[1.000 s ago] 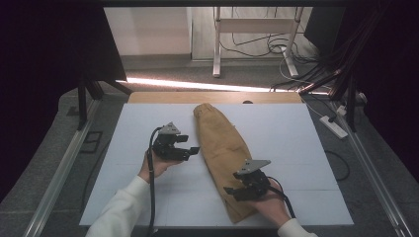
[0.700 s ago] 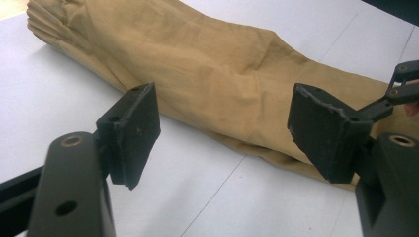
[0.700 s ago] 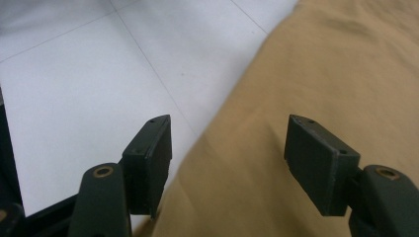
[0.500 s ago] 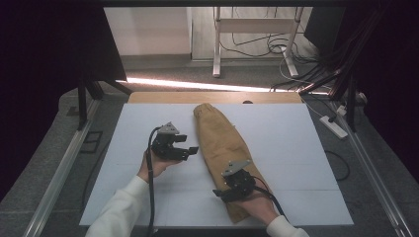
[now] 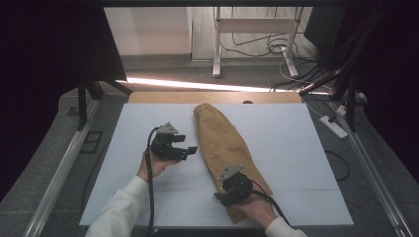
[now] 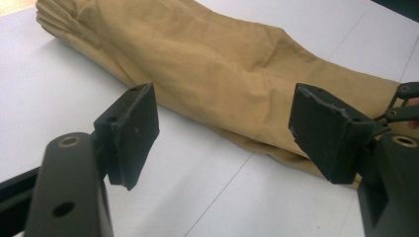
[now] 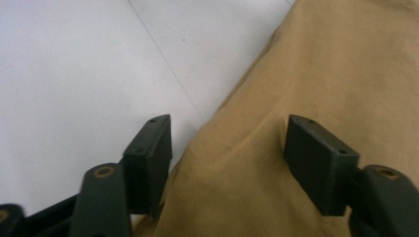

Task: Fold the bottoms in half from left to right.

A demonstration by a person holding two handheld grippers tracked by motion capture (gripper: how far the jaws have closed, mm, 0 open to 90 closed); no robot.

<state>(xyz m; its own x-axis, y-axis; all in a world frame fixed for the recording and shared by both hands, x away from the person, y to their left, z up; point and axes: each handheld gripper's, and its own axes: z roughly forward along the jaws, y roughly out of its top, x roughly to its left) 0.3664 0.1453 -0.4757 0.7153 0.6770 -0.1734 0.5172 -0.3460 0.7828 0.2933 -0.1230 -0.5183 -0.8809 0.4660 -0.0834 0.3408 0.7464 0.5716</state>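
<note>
a tan folded pair of trousers (image 5: 225, 148) is laid lengthwise down the middle of the white table surface (image 5: 296, 148), its gathered end near the far edge and its other end close to the near edge. the right gripper (image 5: 228, 193) is held low over that near end, by the garment's left edge; its jaws have just been closing but are seen apart in the right gripper view, one pad over the bare surface and the other over the cloth (image 7: 306, 98), nothing pinched yet. the left gripper (image 5: 187, 150) is held just beside the trousers' left edge about midway along, jaws wide and empty, with the fabric (image 6: 222, 74) lying beyond them. the step in hand is judged to be taking hold of the near edge for a fold. it would be done well if the lower pad were slid under all the layers at the edge before closing, so that no layer is left behind, and if the left gripper were brought to the same edge so the cloth is lifted evenly.
</note>
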